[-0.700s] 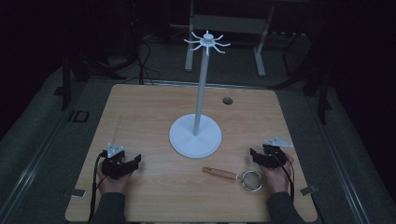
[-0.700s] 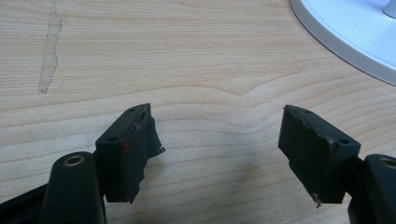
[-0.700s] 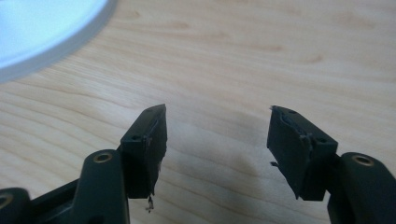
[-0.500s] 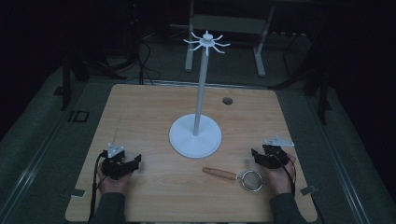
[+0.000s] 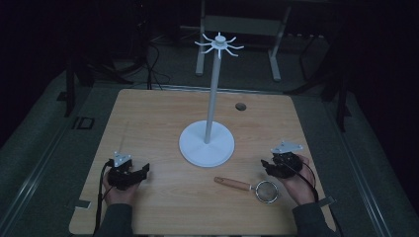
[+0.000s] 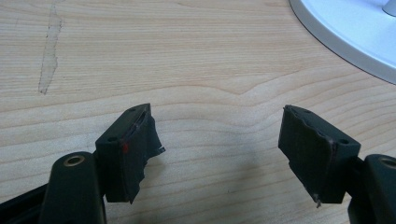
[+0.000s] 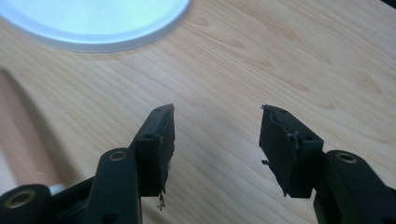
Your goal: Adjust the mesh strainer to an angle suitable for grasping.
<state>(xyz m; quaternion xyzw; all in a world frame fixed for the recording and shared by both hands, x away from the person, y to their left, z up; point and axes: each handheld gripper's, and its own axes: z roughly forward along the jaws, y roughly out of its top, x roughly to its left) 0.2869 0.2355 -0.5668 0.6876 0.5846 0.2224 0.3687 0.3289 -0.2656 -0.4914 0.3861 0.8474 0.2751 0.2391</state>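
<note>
Both grippers rest low over a wooden table (image 5: 148, 123), jaws apart and empty. The left gripper (image 5: 129, 174) sits near the front left corner; the right gripper (image 5: 277, 165) hovers just beside a small strainer (image 5: 257, 187) with a wooden handle. Between them stands a white stand (image 5: 206, 148), hooks at its top.

A: Left gripper (image 5: 132, 174): black body, grey three-cornered plate on top, black cable trailing back along a dark grey sleeve (image 5: 114, 221).

B: Its own view: blocky black jaws, pad edges frayed, a red mark on the left pad, brass-ringed screw holes at the jaw bases.

A: Right gripper (image 5: 276, 165): same black build, same plate, looping cable, torn pads.
</note>
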